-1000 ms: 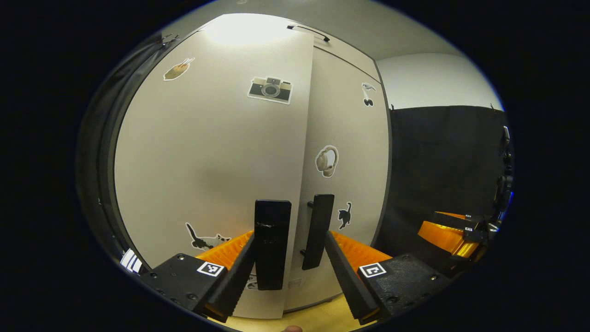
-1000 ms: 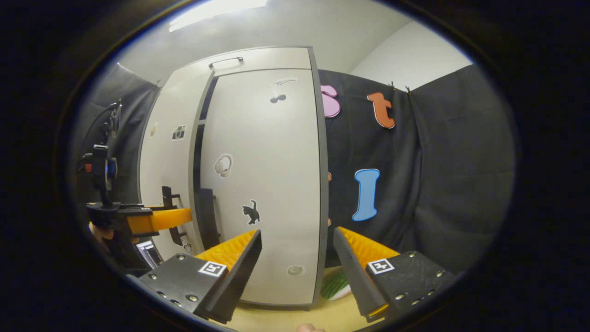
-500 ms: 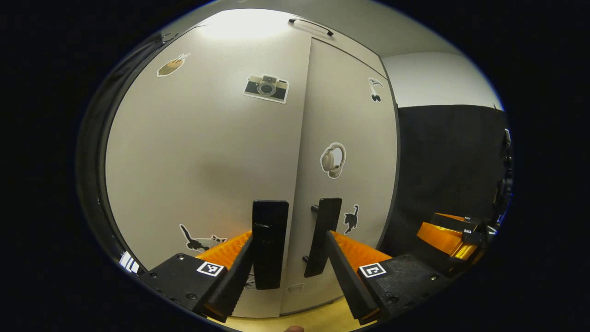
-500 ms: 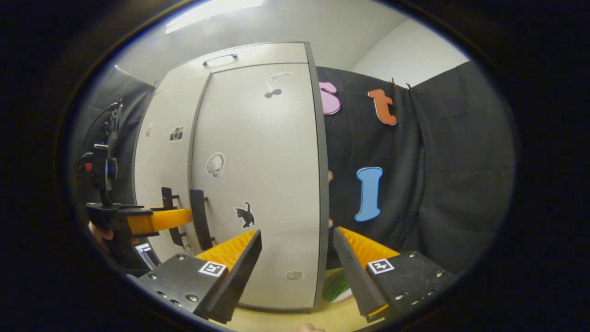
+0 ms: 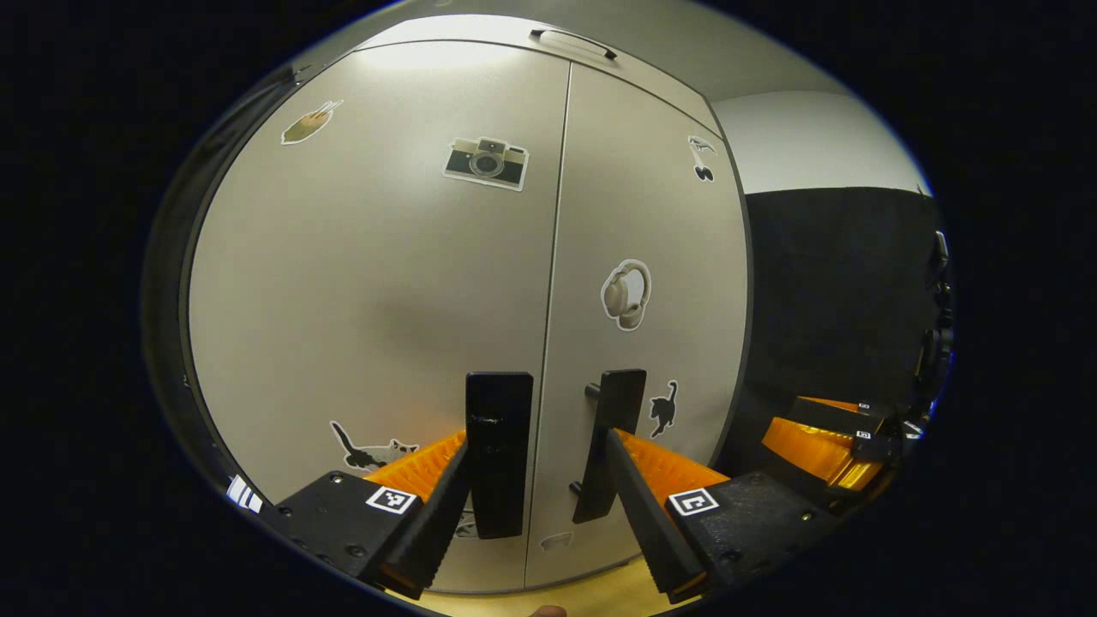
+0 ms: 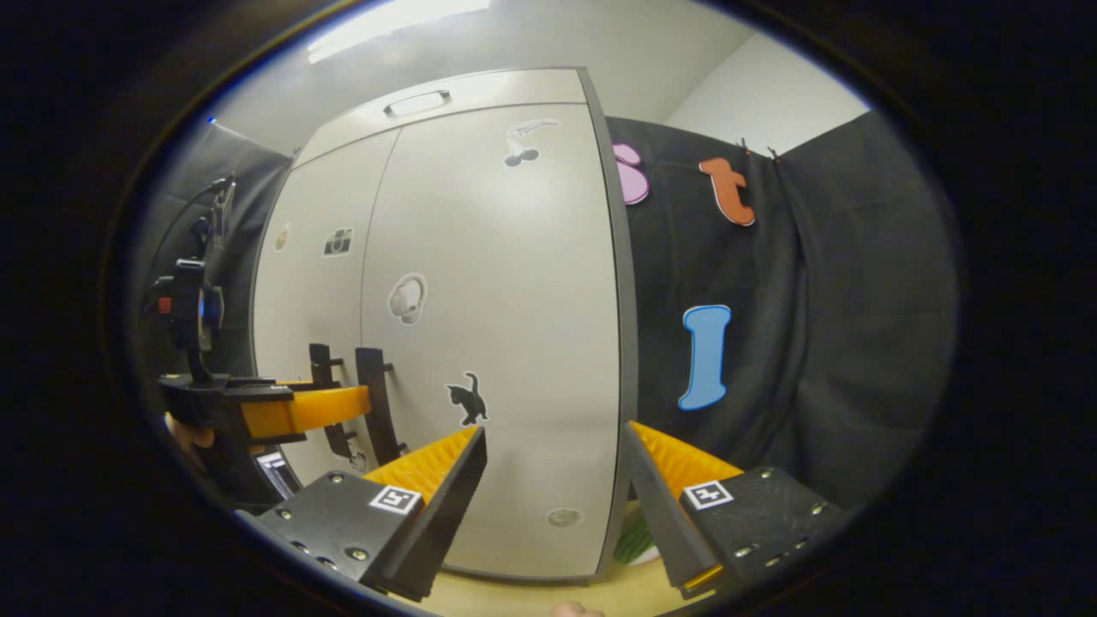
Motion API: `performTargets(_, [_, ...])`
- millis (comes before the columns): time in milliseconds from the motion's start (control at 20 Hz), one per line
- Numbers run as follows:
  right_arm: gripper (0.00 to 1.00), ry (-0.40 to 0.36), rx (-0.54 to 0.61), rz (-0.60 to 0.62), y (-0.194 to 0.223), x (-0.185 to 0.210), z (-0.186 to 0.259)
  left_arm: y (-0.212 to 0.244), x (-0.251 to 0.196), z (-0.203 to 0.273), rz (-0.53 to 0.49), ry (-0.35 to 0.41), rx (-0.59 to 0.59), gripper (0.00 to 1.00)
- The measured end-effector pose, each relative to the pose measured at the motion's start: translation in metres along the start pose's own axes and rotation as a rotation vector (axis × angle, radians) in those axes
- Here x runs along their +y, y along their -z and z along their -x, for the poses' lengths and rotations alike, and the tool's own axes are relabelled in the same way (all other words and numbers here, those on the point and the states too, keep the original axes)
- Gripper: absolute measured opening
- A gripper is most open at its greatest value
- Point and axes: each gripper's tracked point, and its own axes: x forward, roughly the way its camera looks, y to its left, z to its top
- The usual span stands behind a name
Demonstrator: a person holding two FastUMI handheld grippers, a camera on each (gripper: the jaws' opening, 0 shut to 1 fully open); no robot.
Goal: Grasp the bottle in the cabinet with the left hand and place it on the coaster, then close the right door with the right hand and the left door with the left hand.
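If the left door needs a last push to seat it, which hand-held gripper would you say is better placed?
Left. The left hand-held gripper is open right at the left door's handle. The right hand-held gripper faces the right door, farther from that handle.

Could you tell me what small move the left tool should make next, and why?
Probably draw the left tool straight back. Both doors, left door and right door, look flush with only a thin seam between them, and its open fingers straddle the handles without gripping either.

Black screwed gripper bodies point(image 5: 343, 523), square coded tags point(image 6: 708, 494), ribbed fingers point(image 5: 428, 514)
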Motion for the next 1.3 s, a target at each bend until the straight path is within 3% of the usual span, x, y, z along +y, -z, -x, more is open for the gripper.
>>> performTargets(250, [0.96,-0.014,0.007,-0.014,0.001,0.002,-0.006,0.000,-0.002,-0.002,0.006,-0.019,0.004,0.99])
performTargets(350, [0.93,-0.022,0.010,-0.011,0.003,0.004,-0.004,0.000,-0.002,-0.002,0.009,-0.019,0.004,0.99])
performTargets(850, [0.96,-0.047,0.013,-0.019,-0.005,0.000,0.042,0.000,0.000,0.000,0.027,-0.044,0.002,1.00])
performTargets(1000, [0.96,-0.062,0.017,-0.019,-0.009,-0.004,0.061,-0.002,0.004,0.010,0.058,-0.095,-0.001,1.00])
performTargets(1100, [0.96,-0.074,0.021,-0.018,-0.008,-0.008,0.072,-0.004,0.010,0.025,0.084,-0.134,-0.006,0.93])
performTargets(1250, [0.93,-0.098,0.047,-0.029,-0.001,-0.006,0.082,-0.004,0.023,0.056,0.060,-0.217,0.013,0.96])
performTargets(1300, [0.96,-0.101,0.051,-0.037,0.002,-0.005,0.091,-0.005,0.025,0.069,0.064,-0.235,0.014,0.97])
